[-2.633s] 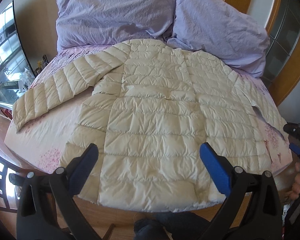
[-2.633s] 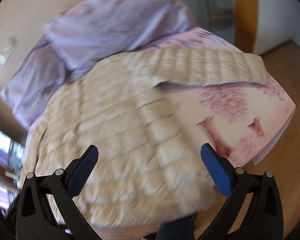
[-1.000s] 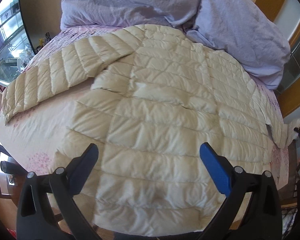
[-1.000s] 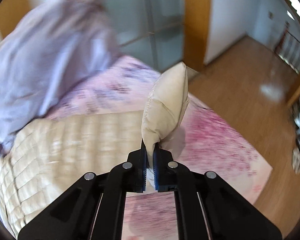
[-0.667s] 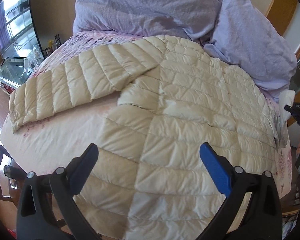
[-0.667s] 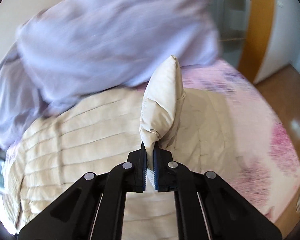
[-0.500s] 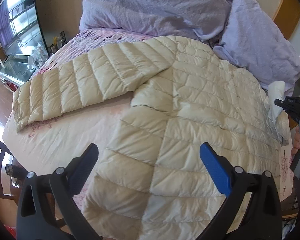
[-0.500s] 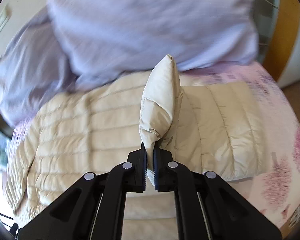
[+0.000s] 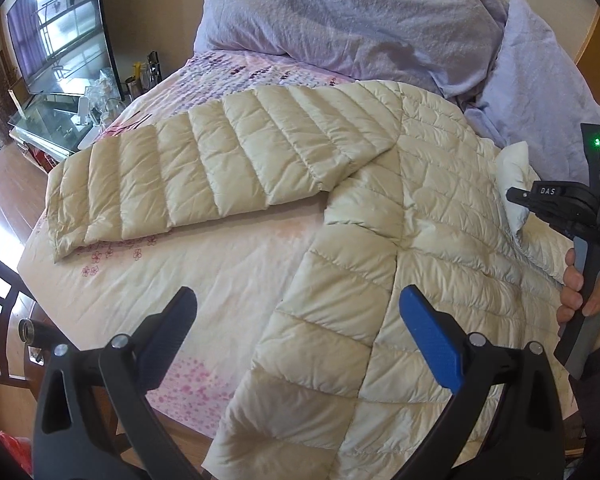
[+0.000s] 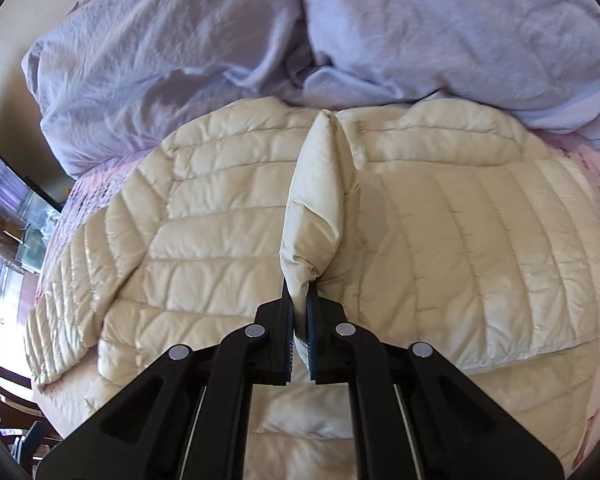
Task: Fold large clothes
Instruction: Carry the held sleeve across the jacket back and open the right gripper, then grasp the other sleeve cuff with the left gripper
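Two grippers over cream puffer jacket [image 9: 384, 272], left gripper [image 9: 300, 332] spread wide, right gripper [image 10: 300, 328] pinching sleeve cuff [image 10: 316, 208].

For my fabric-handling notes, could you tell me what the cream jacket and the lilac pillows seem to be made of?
Cream jacket: apparently thin, slightly glossy synthetic shell over soft puffy filling, judging by stitched quilting channels and sheen; the filling itself is unseen. Lilac pillows: matte woven fabric, possibly cotton, finely crinkled all over.

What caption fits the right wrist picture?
Right tongs pinch a cream puffer jacket's sleeve cuff above the bed.
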The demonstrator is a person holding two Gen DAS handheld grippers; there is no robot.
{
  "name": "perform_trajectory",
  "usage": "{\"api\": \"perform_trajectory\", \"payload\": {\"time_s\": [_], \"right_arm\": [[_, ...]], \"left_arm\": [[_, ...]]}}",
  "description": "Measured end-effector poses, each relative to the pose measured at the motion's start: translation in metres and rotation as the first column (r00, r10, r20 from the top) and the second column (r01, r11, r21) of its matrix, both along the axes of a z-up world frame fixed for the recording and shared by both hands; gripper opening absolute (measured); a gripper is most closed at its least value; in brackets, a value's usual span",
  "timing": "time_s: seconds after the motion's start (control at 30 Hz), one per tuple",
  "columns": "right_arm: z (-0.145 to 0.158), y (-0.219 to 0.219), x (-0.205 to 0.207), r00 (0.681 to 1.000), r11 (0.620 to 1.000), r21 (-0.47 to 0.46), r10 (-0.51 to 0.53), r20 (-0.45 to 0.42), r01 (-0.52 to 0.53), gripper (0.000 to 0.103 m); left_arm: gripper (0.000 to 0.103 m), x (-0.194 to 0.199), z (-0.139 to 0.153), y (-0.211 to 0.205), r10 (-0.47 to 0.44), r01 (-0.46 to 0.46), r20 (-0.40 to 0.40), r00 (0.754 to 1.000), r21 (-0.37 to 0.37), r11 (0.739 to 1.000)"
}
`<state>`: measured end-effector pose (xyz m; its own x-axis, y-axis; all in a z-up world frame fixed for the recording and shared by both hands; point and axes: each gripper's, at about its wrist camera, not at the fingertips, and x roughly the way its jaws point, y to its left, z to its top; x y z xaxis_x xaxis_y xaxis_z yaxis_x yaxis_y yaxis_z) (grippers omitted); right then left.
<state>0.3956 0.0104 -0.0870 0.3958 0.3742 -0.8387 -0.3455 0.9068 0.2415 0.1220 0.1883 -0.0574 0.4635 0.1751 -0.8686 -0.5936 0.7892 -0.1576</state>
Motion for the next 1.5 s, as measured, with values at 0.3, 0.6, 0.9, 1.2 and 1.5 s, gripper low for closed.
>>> {"api": "perform_trajectory", "payload": {"time_s": [0.3,0.6,0.9,1.2,1.5], "right_arm": [[0.002,0.0,-0.002,0.995,0.993,0.099,0.071,-0.067,-0.065,0.04],[-0.002,-0.058,0.014,0.991,0.99,0.034,-0.133,-0.019,0.134,0.041],[-0.025,-0.035,0.003,0.994,0.994,-0.015,-0.107,-0.015,0.107,0.055],[-0.051,-0.018,0.002,0.996,0.988,-0.123,-0.094,-0.006,0.092,0.07],[-0.058,-0.005,-0.001,0.997,0.976,-0.203,-0.07,0.043,0.078,0.073]], "left_arm": [[0.101,0.002,-0.003,0.008,0.006,-0.006,-0.009,1.0,0.011,1.0],[0.101,-0.001,-0.008,0.03,0.072,-0.072,-0.007,0.997,0.044,0.996],[0.101,-0.015,-0.009,0.073,0.177,-0.176,-0.004,0.984,0.069,0.982],[0.101,-0.04,-0.014,0.123,0.273,-0.273,0.006,0.962,0.066,0.96],[0.101,-0.079,-0.025,0.185,0.418,-0.418,-0.006,0.908,-0.022,0.908]]}}
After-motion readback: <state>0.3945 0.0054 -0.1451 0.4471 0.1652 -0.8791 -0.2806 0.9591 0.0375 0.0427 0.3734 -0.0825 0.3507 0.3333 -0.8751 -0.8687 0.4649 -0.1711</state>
